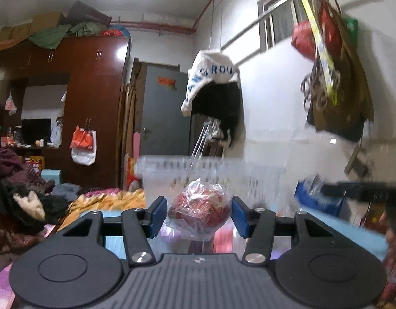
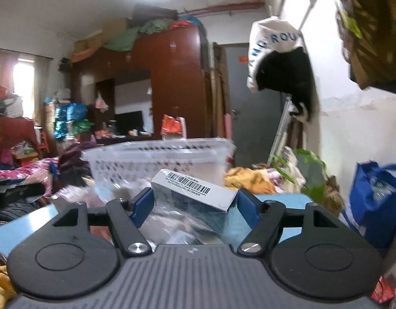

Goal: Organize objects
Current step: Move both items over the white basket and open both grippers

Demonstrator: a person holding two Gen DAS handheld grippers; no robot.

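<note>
The left tongs point(image 1: 199, 212) are clamped on a clear plastic bag point(image 1: 199, 209) stuffed with something red and stringy, maybe rubber bands, though it's too crinkled and shiny to say for sure. The bag sits up between the two blue pads, with its twisted end drooping below them. The right tongs point(image 2: 195, 206) are closed on a grey-and-white box point(image 2: 195, 193) with a barcode label on top. The box lies tilted, far end higher, and its lower part disappears behind the tongs' body.

Just past both sets of tongs is a clear plastic basket point(image 2: 156, 159) with slotted sides. In the left view it's badly smeared, and its bottom is hidden behind the bag. The right view shows it sharper, with crumpled clear plastic near its base that's hard to read.

Only the left view catches the window point(image 1: 280, 18) high on the right and the red bags point(image 1: 314, 36) hanging from its rail, plus a dark blurred shape at the right edge that can't be identified. Only the right view shows the blue tote bag point(image 2: 373, 200) at the right and the piled clutter at the far left. Both show the brown wardrobe point(image 1: 95, 97), the grey door point(image 1: 162, 113) and a white-and-black garment point(image 1: 213, 87) hanging by the wall.
</note>
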